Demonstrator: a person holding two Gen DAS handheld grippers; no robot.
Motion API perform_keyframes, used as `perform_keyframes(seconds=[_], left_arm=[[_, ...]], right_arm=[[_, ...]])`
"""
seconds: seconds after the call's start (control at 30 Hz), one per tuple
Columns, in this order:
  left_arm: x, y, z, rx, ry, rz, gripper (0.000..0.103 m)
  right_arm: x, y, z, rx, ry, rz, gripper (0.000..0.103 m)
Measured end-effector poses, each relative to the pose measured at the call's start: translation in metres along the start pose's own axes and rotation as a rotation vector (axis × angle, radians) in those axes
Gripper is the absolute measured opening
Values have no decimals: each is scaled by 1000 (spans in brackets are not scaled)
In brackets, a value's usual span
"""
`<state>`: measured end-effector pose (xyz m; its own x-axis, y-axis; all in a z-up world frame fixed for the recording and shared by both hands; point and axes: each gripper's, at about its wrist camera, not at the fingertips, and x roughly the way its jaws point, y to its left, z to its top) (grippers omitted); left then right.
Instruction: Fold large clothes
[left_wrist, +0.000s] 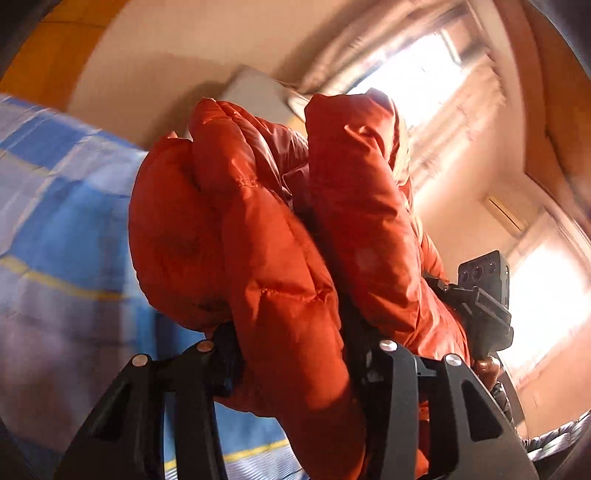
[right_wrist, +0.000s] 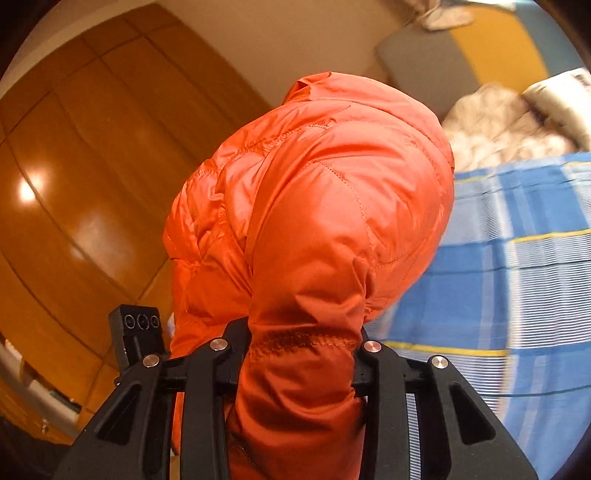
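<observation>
An orange puffer jacket (left_wrist: 280, 229) fills the middle of the left wrist view, bunched in thick folds. My left gripper (left_wrist: 291, 350) is shut on a fold of it, with the fingertips buried in the fabric. The jacket also fills the right wrist view (right_wrist: 317, 206). My right gripper (right_wrist: 299, 350) is shut on another fold, its fingertips hidden too. The jacket is held up above a blue plaid bedsheet (right_wrist: 517, 280). The right gripper's body (left_wrist: 484, 295) shows at the right of the left wrist view, and the left gripper's body (right_wrist: 136, 336) shows at the lower left of the right wrist view.
The blue plaid sheet (left_wrist: 55, 221) covers the bed below. A wooden wardrobe (right_wrist: 74, 184) stands to the left in the right wrist view. A crumpled beige blanket (right_wrist: 495, 125) and a pillow (right_wrist: 557, 96) lie at the bed's far end. Bright windows (left_wrist: 417, 77) are behind.
</observation>
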<state>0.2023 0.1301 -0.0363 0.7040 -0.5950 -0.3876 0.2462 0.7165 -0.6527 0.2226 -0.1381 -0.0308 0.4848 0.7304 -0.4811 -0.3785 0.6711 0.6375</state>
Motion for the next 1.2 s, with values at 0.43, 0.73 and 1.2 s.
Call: perform_keyframes(seconds=[0.43, 0.73, 1.2], left_arm=[[176, -38, -23, 188, 317, 197, 49], [139, -67, -18, 226, 159, 336, 99], [62, -115, -37, 344, -4, 490, 101]], right_arm=[[-40, -139, -31, 193, 58, -315, 35], [-53, -135, -32, 230, 24, -413, 79], [-91, -48, -48, 71, -146, -748, 93]])
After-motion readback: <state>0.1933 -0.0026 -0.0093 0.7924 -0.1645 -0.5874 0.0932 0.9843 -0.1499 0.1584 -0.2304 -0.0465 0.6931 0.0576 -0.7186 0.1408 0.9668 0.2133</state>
